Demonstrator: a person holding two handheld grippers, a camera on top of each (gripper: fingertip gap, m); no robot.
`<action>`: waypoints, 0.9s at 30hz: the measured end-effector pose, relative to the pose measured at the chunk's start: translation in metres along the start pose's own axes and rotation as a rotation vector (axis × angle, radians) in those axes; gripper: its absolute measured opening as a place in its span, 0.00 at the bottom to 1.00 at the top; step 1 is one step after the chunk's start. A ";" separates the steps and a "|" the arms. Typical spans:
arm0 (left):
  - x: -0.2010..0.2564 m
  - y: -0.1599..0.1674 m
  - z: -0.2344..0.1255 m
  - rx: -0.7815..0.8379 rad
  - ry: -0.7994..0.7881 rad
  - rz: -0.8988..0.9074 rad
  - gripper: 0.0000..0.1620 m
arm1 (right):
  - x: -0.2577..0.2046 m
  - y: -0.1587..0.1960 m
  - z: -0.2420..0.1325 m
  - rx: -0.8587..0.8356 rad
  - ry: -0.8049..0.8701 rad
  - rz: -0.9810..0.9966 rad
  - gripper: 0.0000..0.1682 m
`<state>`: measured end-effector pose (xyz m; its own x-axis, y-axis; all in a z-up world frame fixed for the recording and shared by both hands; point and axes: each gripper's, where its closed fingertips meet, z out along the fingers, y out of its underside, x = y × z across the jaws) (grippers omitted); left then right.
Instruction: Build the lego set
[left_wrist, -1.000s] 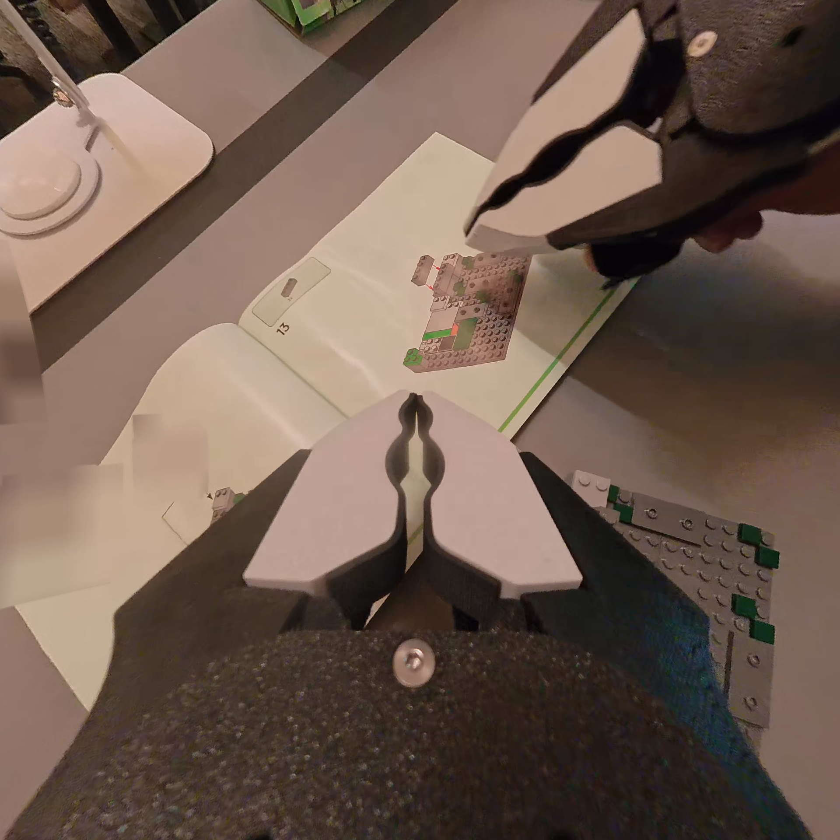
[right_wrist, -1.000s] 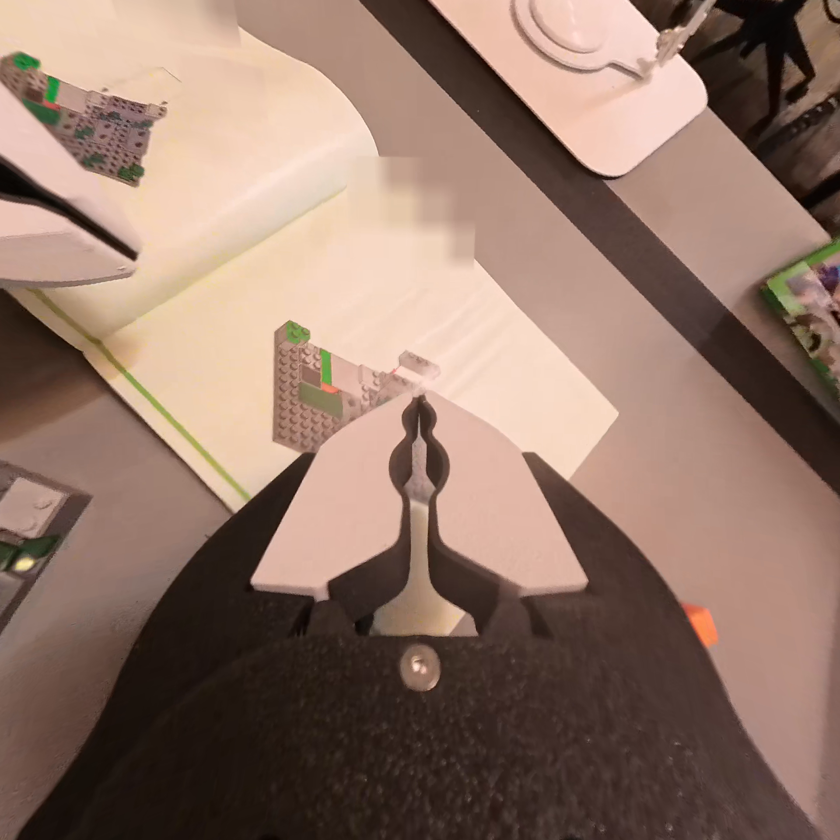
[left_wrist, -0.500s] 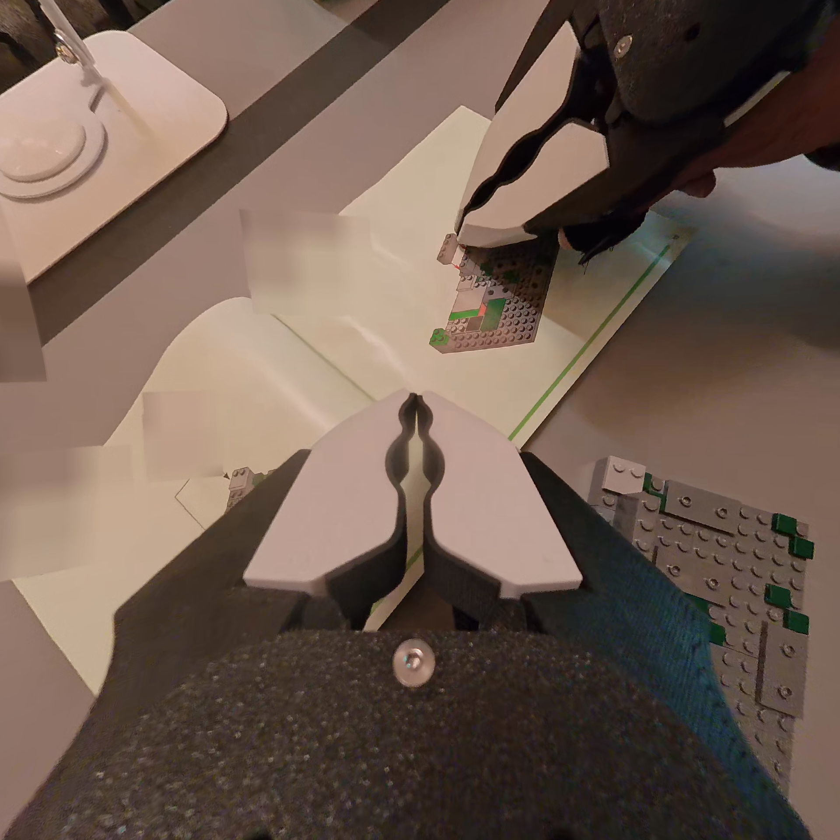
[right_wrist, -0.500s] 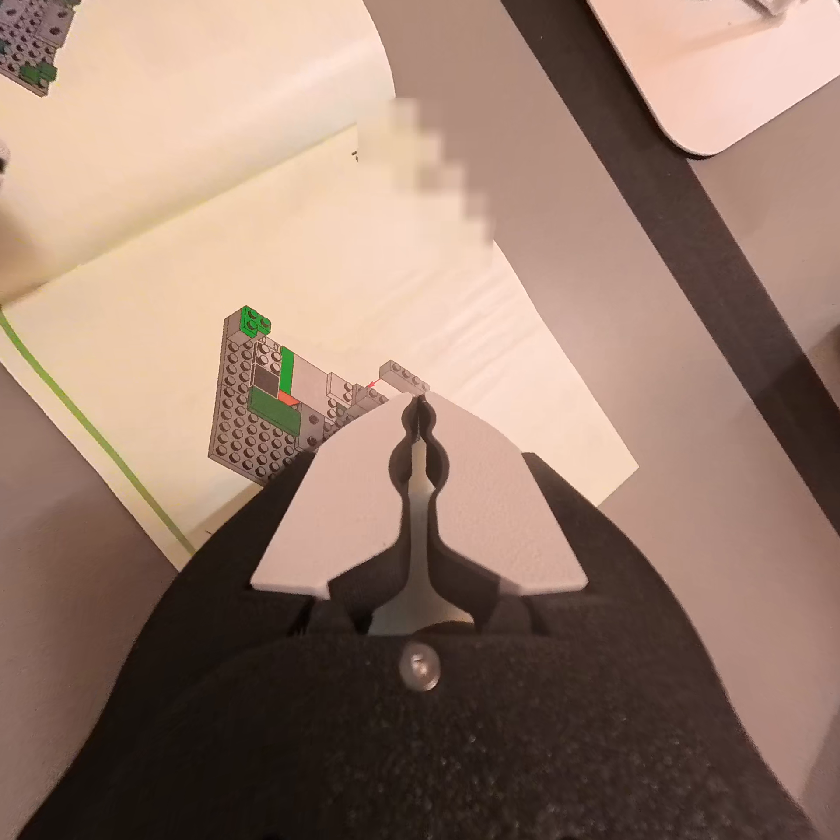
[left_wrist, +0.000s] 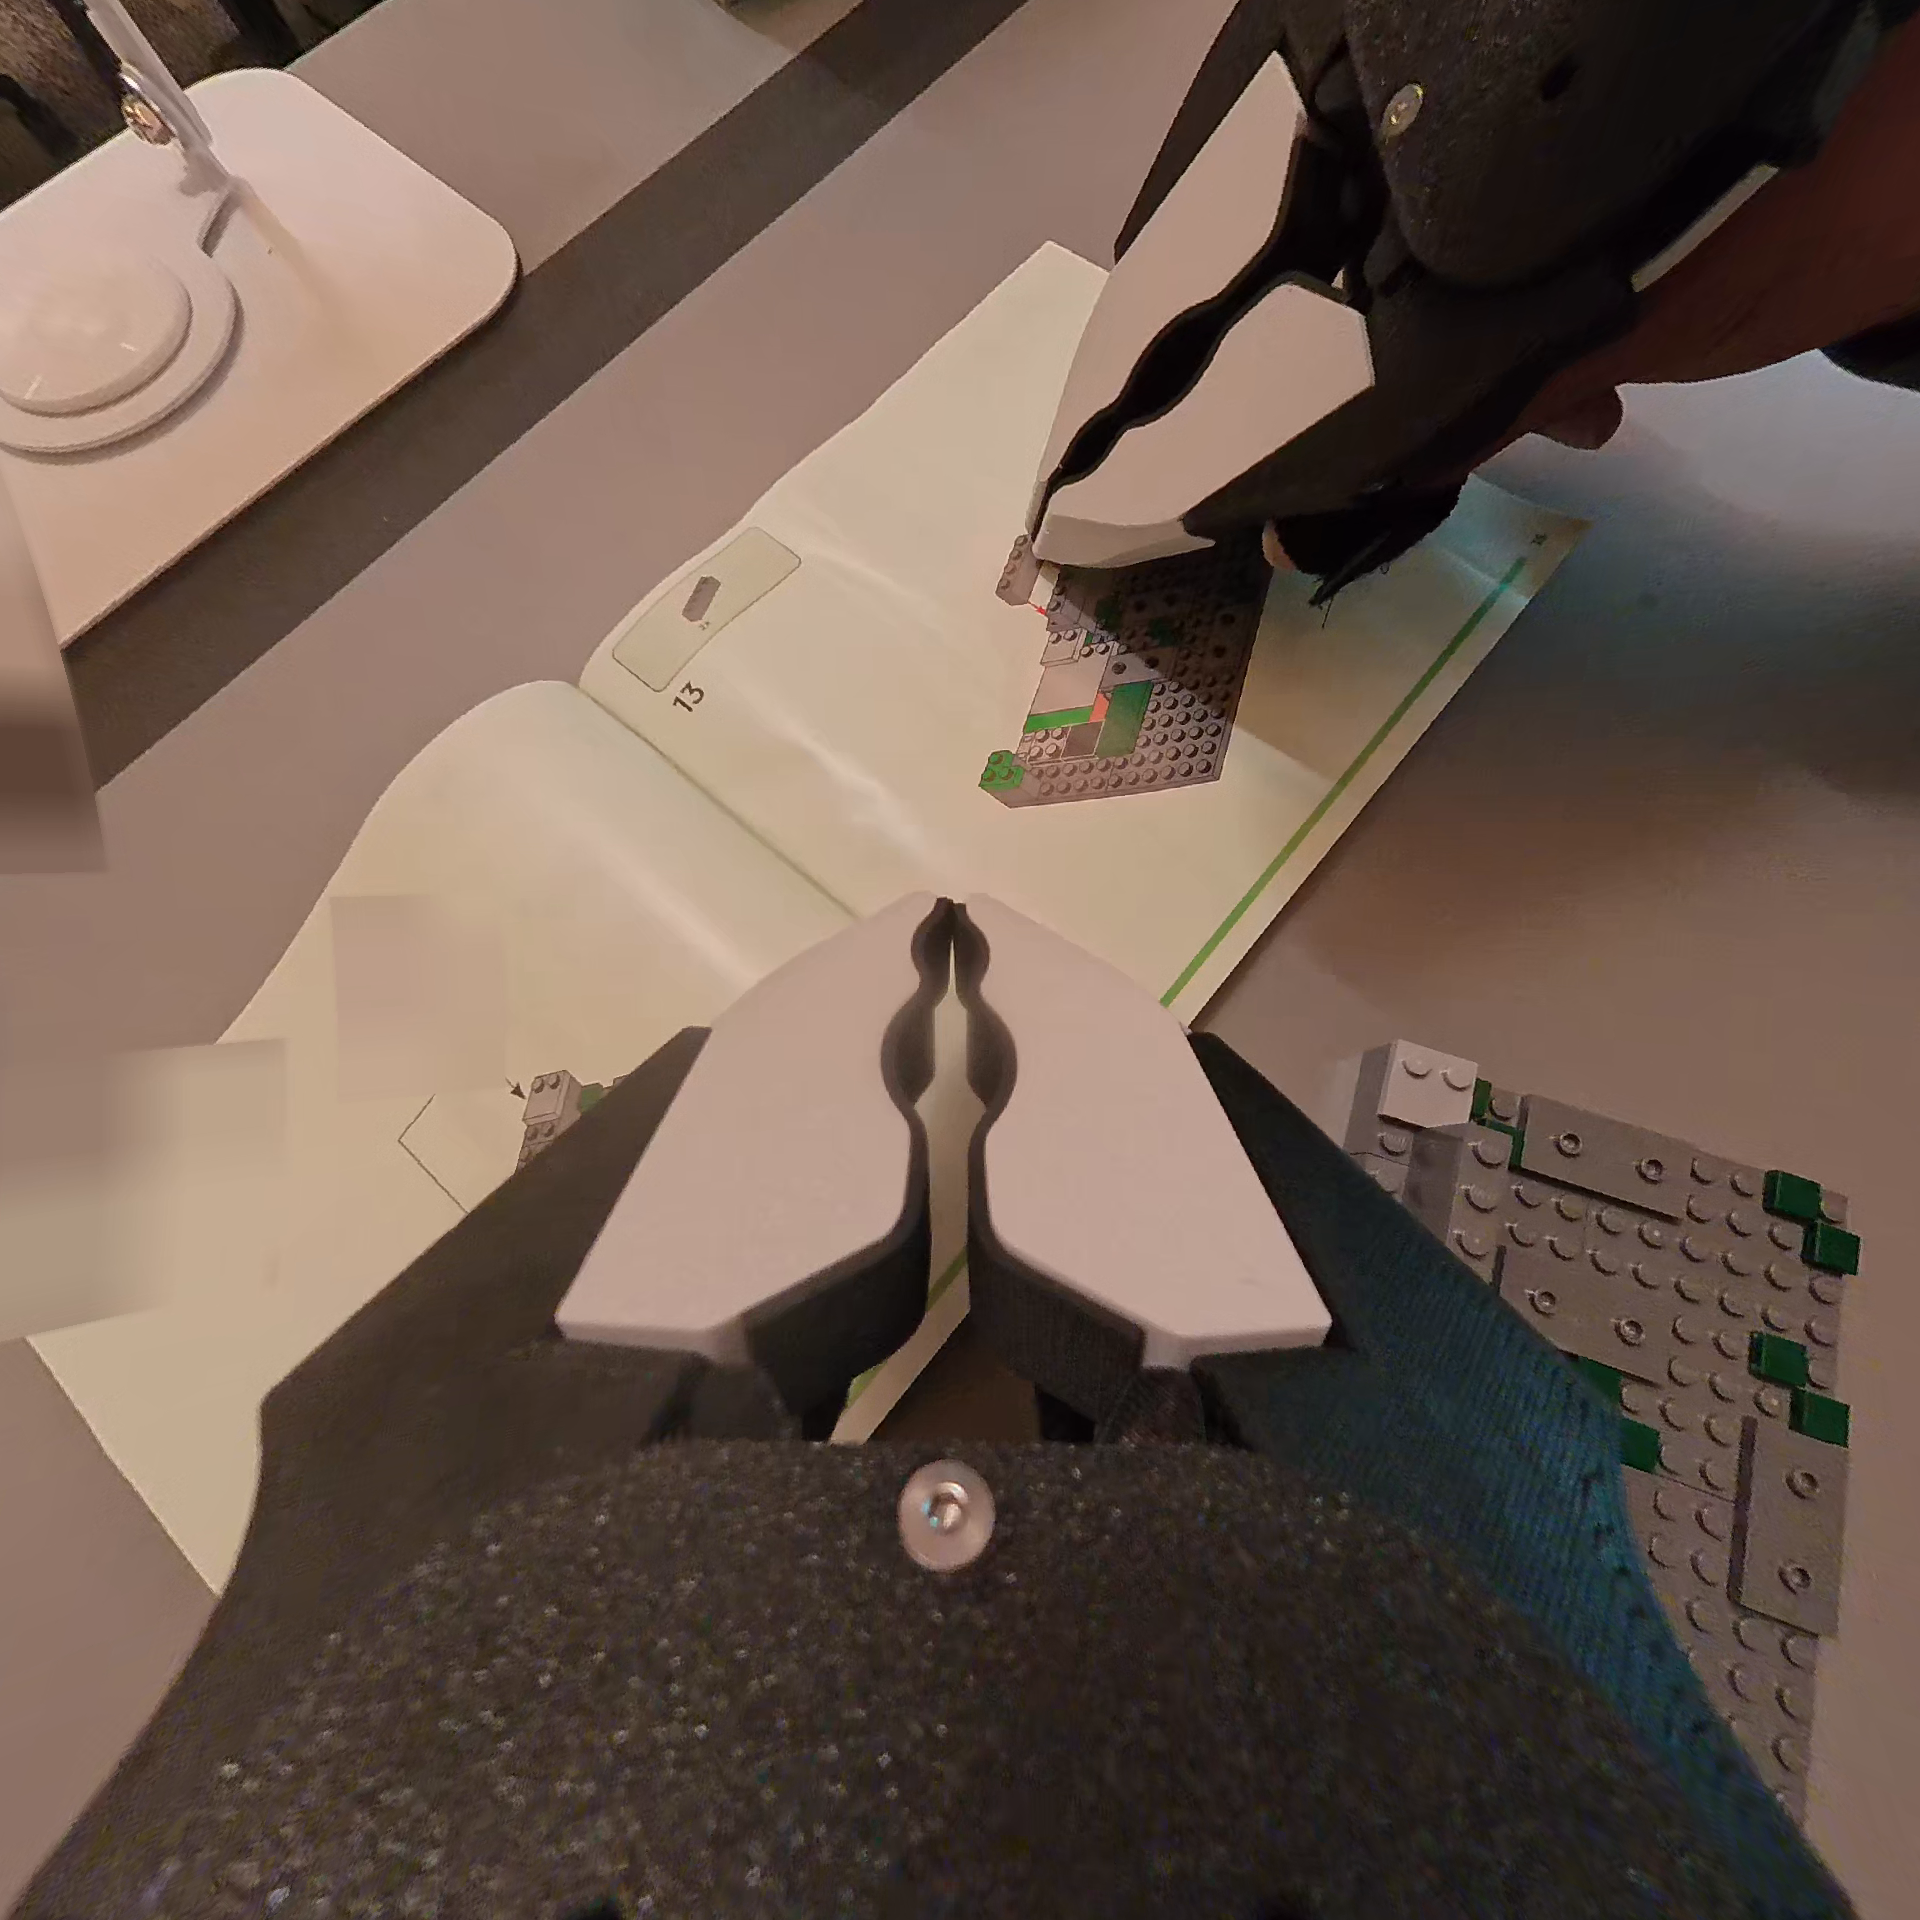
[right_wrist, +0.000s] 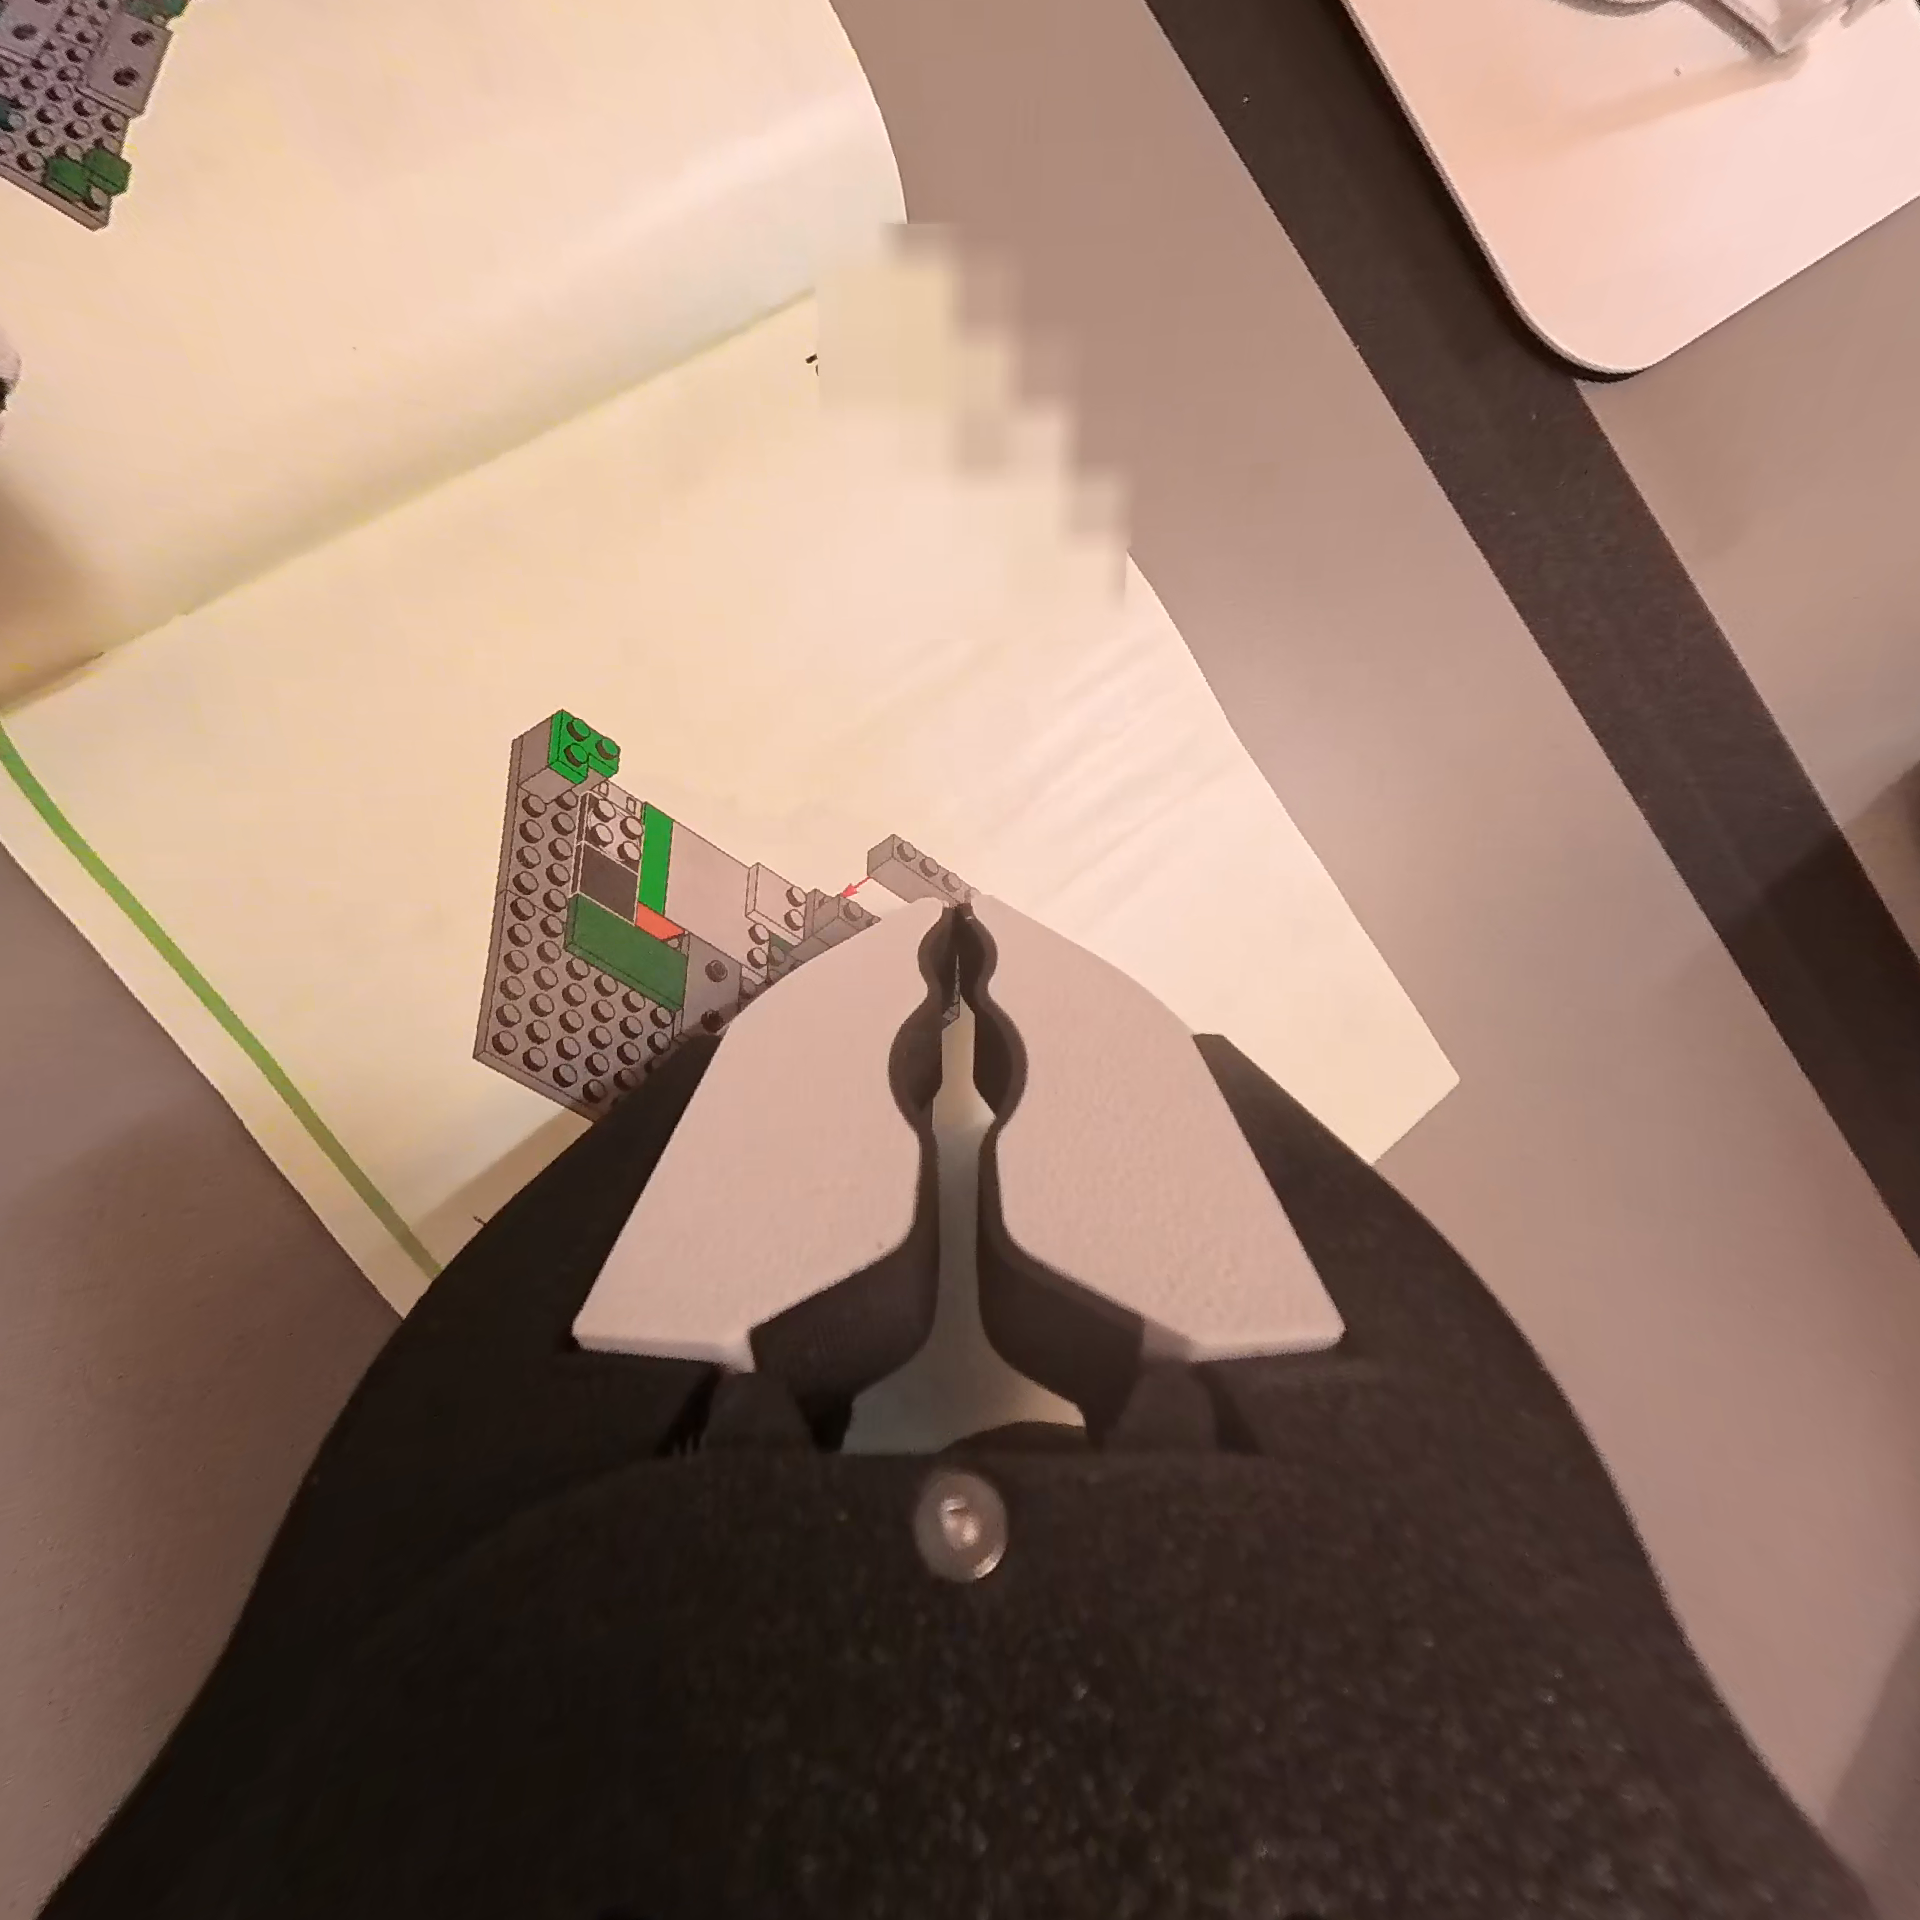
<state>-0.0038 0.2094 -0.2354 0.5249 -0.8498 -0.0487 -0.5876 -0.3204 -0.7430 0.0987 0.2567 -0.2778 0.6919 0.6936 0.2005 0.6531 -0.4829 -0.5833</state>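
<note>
Item: left gripper (left_wrist: 951, 914). Jaws together, nothing between them. Hovers over the near edge of the open instruction booklet (left_wrist: 852, 748).

Item: right gripper (right_wrist: 961, 914). Jaws together and empty; tips pressed to, or just above, the booklet's right-hand page at the printed brick with the red arrow. In the left wrist view the same gripper (left_wrist: 1049, 520) comes in from the upper right with part of a hand behind it. Contact with the paper cannot be confirmed.

Item: lego build (left_wrist: 1662, 1299). Grey studded baseplate with flat grey plates, small dark-green pieces and one raised light-grey brick at its far left corner. Lies flat on the grey tabletop (left_wrist: 1610, 831), just beside the booklet's green-striped edge, to the right of the left gripper. Untouched by either gripper.

Handling, judged: light, rigid plastic; smooth tiles likely slippery, studded faces grip better. The thin baseplate may flex or shed pieces if levered. Best held by an edge, or steadied from above while a brick is pressed on.

Item: white stand base (left_wrist: 239, 291), on the far side of the tabletop beyond a dark strip.

Change from a second ago: the right gripper has come down from well above the page to the diagram. The left gripper has shifted, so that more of the build shows. Both pairs of jaws unchanged.
</note>
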 end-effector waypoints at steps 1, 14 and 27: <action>0.000 0.000 0.000 0.000 0.000 0.000 0.00 | 0.000 0.000 0.000 0.000 0.001 0.000 0.00; 0.002 -0.001 0.000 0.002 0.007 0.007 0.00 | -0.008 0.007 -0.011 -0.003 -0.009 0.027 0.00; 0.006 -0.006 -0.005 0.016 0.010 0.020 0.00 | -0.035 -0.001 -0.023 0.041 -0.071 -0.005 0.00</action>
<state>0.0002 0.2043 -0.2281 0.5070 -0.8601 -0.0573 -0.5883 -0.2966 -0.7523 0.0809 0.2205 -0.2659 0.6643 0.7328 0.1477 0.6422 -0.4584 -0.6144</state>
